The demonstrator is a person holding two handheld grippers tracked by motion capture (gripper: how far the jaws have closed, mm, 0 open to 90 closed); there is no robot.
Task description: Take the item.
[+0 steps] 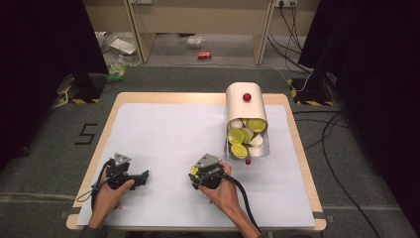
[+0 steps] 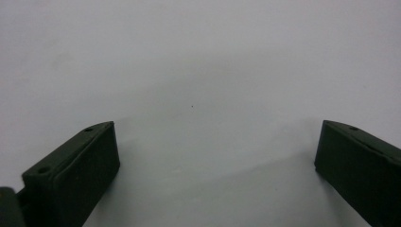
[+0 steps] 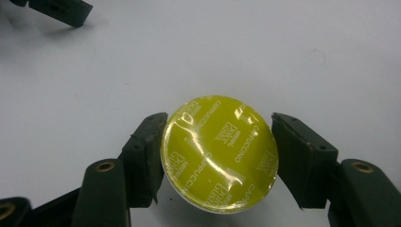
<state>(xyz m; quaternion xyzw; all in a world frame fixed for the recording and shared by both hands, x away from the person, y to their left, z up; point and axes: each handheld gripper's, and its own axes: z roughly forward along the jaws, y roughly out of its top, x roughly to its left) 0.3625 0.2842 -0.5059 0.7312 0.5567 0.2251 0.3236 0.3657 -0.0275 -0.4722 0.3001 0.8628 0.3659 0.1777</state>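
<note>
I am gripping one yellow capsule (image 3: 220, 153) in my right gripper (image 3: 220, 156), its two jaws pressing on the capsule's sides, foil lid facing the camera. In the high view the same capsule (image 1: 193, 170) is showing as a small yellow patch at the tip of my right gripper (image 1: 196, 174), low over the white mat (image 1: 163, 139) near my side of the table (image 1: 303, 148). My left gripper (image 2: 215, 156) is sitting idle with its jaws spread wide and nothing between them; in the high view it (image 1: 141, 177) is resting on the mat, well apart from the right one.

The dispenser (image 1: 246, 116), a cream cover with a red knob over a clear bin, is lying beyond my right hand and holding a heap of yellow and white capsules. I am judging that one capsule is out and in hand, with the rest waiting in the bin, so the job looks barely started; where this capsule is meant to go I cannot tell.

The foil is reading "CAPPUCCINO" several times, beside a brand mark that looks like "Dolce Gusto".
</note>
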